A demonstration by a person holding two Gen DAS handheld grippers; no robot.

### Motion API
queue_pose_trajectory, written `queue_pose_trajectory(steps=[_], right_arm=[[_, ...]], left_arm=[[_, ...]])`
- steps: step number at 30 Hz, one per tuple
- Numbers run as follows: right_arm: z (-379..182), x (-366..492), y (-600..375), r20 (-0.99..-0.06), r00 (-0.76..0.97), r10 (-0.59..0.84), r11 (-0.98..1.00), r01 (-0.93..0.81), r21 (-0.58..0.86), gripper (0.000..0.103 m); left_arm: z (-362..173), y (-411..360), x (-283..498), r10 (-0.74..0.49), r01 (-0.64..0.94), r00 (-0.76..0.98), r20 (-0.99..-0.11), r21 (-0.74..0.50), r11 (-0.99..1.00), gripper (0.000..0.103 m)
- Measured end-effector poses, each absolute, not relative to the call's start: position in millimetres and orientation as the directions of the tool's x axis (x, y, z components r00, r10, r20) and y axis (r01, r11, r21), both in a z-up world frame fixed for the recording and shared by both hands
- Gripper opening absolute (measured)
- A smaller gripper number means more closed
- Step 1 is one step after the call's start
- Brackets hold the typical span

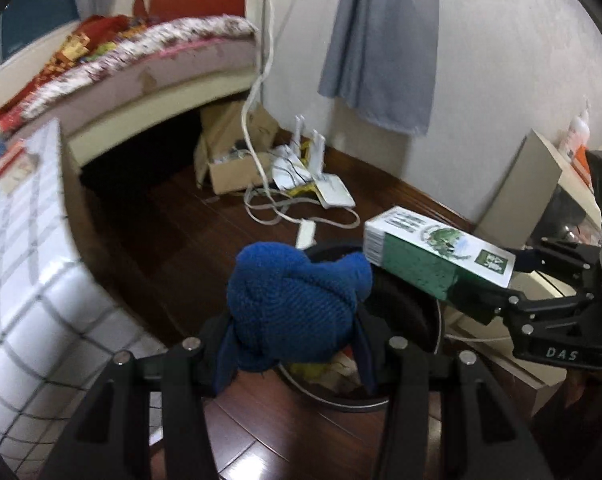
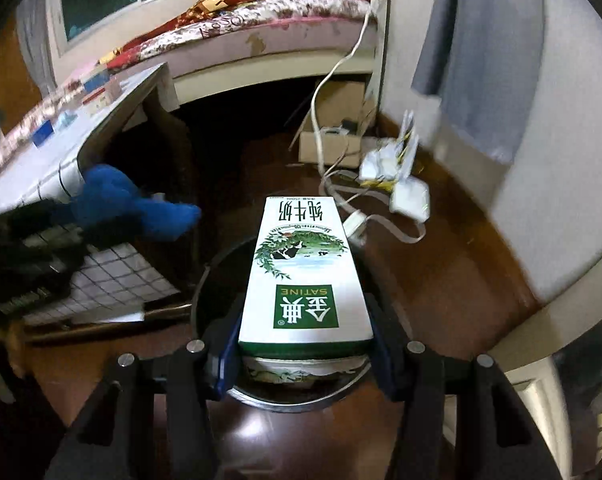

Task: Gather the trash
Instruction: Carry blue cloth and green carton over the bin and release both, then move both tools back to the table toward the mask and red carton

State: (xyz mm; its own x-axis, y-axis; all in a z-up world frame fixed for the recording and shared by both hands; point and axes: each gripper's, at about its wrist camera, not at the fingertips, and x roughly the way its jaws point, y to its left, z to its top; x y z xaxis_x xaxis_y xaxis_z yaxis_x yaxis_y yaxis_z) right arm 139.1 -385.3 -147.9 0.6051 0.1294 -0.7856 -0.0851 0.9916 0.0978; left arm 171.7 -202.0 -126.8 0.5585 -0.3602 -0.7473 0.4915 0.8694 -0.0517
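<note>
A blue knitted cloth [image 1: 293, 304] is bunched between the blue pads of my left gripper [image 1: 293, 344], which is shut on it. It hangs over a round bin with a dark liner and a metal rim [image 1: 341, 404]. My right gripper [image 2: 305, 344] is shut on a white and green milk carton [image 2: 305, 280], held lengthwise above the same bin [image 2: 293, 404]. In the left wrist view the carton [image 1: 433, 256] and the right gripper [image 1: 497, 280] come in from the right, close beside the cloth. The blue cloth [image 2: 129, 204] and the dark left gripper [image 2: 49, 224] show at the left of the right wrist view.
The bin stands on a dark wooden floor. A table with a white checked cloth [image 1: 29, 264] stands left, a bed [image 1: 149, 60] behind it. A cardboard box [image 1: 233, 160], a white router [image 1: 333, 192] and cables [image 1: 269, 208] lie by the wall. A low cabinet [image 1: 517, 188] is at right.
</note>
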Motion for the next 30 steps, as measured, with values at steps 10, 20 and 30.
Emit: queue_pose_trajectory(steps=[10, 20, 30], right_arm=[[-178.1, 171.2, -389.3, -0.850, 0.509, 0.139, 0.990, -0.048, 0.133, 0.066], [-188.9, 172.4, -417.4, -0.881, 0.473, -0.008, 0.991, 0.118, 0.054, 0.102], [-178.8, 171.8, -411.9, -0.866, 0.499, -0.023, 0.994, 0.102, 0.032, 0.102]], left_arm=[[-148.5, -222.1, 188.4, -0.377, 0.513, 0.478, -0.793, -0.096, 0.853, 0.080], [-162.1, -205.6, 187.1, -0.263, 0.404, 0.526, -0.809, -0.035, 0.914, 0.093], [-145.2, -198.4, 180.5, -0.258, 0.390, 0.569, -0.781, -0.020, 0.921, 0.093]])
